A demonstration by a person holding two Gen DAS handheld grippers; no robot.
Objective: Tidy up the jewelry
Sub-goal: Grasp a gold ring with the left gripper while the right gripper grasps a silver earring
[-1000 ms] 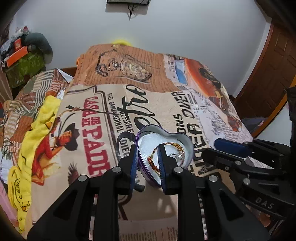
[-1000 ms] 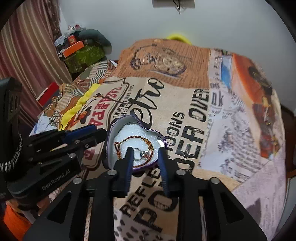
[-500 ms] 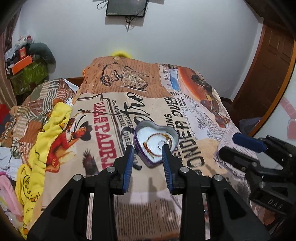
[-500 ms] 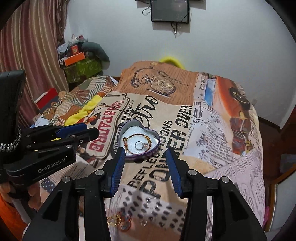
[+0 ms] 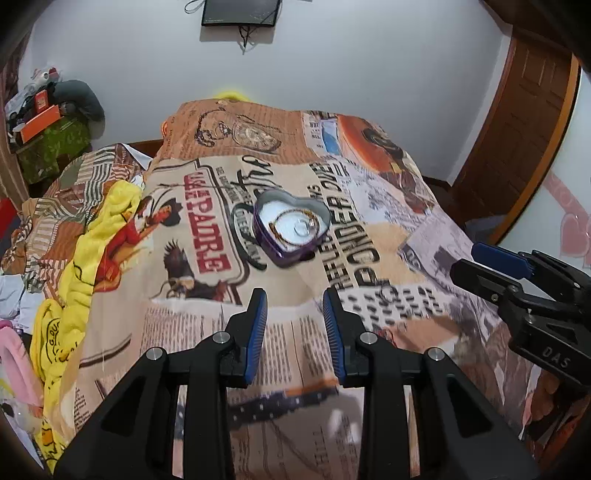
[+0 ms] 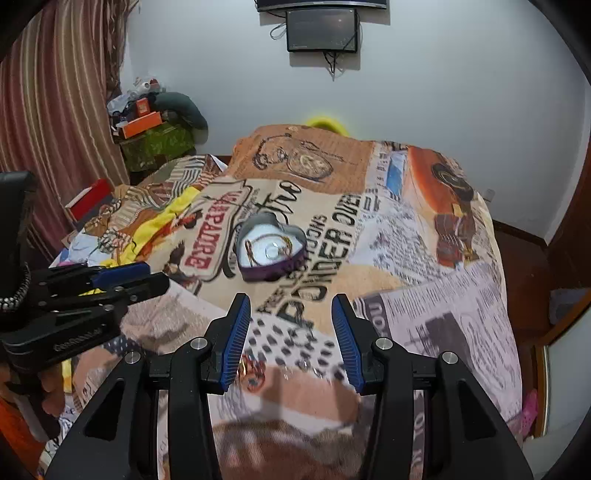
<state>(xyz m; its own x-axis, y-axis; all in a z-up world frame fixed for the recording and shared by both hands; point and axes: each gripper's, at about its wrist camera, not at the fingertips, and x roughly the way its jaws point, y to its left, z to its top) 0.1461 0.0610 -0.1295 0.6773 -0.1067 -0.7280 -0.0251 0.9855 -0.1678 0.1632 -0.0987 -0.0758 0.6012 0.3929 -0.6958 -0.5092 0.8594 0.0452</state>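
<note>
A purple heart-shaped tin [image 5: 291,230] with a white lining sits on the printed bedspread [image 5: 207,332]; it also shows in the right wrist view [image 6: 271,251]. Inside lie a red-gold bracelet [image 5: 275,230] and a ring [image 5: 301,227]. My left gripper [image 5: 295,314] is open and empty, held back from the tin. My right gripper [image 6: 291,325] is open and empty, also well short of the tin. A few loose rings [image 6: 251,369] lie on the bedspread between the right fingers, blurred.
A yellow cloth [image 5: 88,251] and heaped clothes lie along the bed's left side. A green box with clutter [image 6: 155,142] stands by the striped curtain [image 6: 48,129]. A wooden door [image 5: 524,122] is at right. A dark screen [image 6: 321,29] hangs on the wall.
Both grippers have pulled back and up from the tin, which now looks smaller and farther away. Both jaws have opened wider. The bracelet and ring stay in the tin.
</note>
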